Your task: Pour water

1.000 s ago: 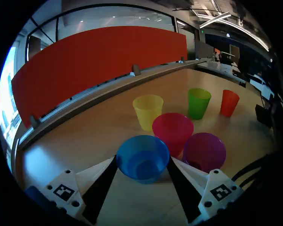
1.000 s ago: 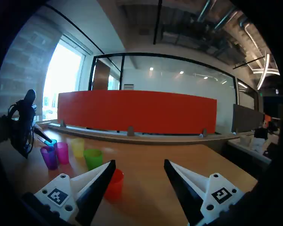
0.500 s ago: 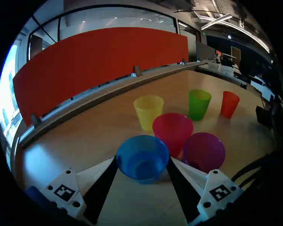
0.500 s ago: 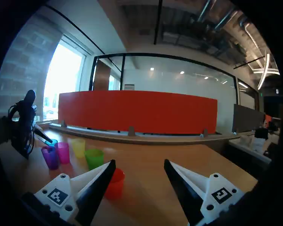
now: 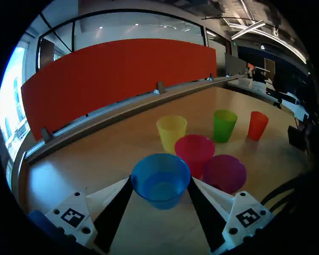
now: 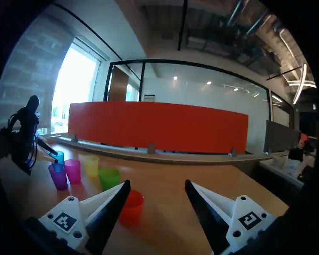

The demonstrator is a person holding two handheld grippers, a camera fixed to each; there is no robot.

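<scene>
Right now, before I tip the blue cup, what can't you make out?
Left gripper view: blue cup, water level unclear against blue plastic.
Left gripper view: purple cup, base behind that gripper's finger.
Right gripper view: red cup, left side behind that gripper's finger.

The blue cup (image 5: 160, 187) is smooth, glossy, translucent plastic. The pink cup (image 5: 194, 149) at its 1 o'clock and the purple cup (image 5: 224, 172) at its 3 o'clock share this finish. On the left gripper (image 5: 159, 179), the fingers (image 5: 113, 204) are matt plastic, white with black inner faces. The desk (image 5: 95, 153) is smooth and wood-look, with a satin sheen. The red partition (image 5: 117, 72) at 12 o'clock is matt.
</scene>
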